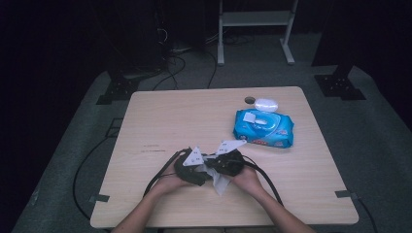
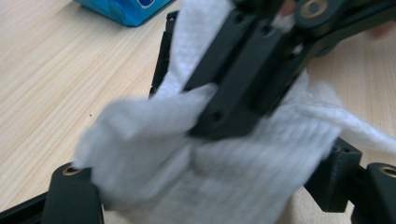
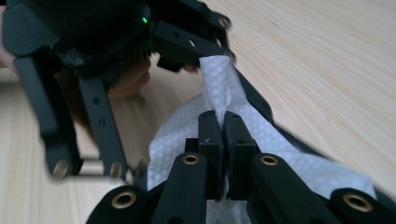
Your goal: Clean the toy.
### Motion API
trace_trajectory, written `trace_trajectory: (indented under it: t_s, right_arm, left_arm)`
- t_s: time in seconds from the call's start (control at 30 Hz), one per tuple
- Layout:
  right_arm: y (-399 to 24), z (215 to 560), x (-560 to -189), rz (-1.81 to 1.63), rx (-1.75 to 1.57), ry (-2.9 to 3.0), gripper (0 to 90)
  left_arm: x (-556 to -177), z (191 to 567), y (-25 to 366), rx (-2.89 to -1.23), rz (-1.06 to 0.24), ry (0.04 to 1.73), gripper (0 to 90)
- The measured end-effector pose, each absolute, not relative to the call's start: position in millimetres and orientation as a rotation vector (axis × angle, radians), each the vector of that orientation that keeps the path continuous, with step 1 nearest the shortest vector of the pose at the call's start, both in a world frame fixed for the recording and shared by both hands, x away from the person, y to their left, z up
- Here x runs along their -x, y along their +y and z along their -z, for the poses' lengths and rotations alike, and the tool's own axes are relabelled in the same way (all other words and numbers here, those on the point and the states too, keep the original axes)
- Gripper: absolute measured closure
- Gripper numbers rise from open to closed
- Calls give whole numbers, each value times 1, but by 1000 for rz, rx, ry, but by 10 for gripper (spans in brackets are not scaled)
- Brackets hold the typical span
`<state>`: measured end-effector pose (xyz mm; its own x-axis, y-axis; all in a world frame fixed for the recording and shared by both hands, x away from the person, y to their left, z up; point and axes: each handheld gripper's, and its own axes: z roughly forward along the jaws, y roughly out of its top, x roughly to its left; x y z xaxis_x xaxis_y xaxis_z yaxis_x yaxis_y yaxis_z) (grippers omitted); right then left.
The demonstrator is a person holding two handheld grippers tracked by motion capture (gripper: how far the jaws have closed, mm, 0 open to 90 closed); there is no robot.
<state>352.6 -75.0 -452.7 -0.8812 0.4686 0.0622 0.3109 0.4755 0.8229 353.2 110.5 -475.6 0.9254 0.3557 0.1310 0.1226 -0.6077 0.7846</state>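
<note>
Room: bare tabletop [image 1: 160, 121] ahead of fingers, near edge just behind hands | right gripper [image 3: 223, 122] fingers pinch white textured wet wipe [image 3: 275, 144], crumpled | left gripper [image 1: 190, 167] fingers part-spread, wipe draped between | wipes pack [image 1: 264, 128] well beyond.

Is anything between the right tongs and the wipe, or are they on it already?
Nothing visible stands between them. The right tongs are already shut on the white wipe, pinching a fold. The left tongs sit close against the same wipe, above the table.
</note>
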Motion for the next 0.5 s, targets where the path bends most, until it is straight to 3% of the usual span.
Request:
trace_trajectory:
  t_s: [0.37, 0.5]
  right_arm:
    - [-120, 451, -375, -1185, -843, 2434, 866]
    - [-110, 450, -372, -1244, -806, 2460, 866]
  left_arm:
    - [-353, 476, 111, -2229, -359, 317, 247]
    - [-354, 478, 110, -2236, -354, 317, 247]
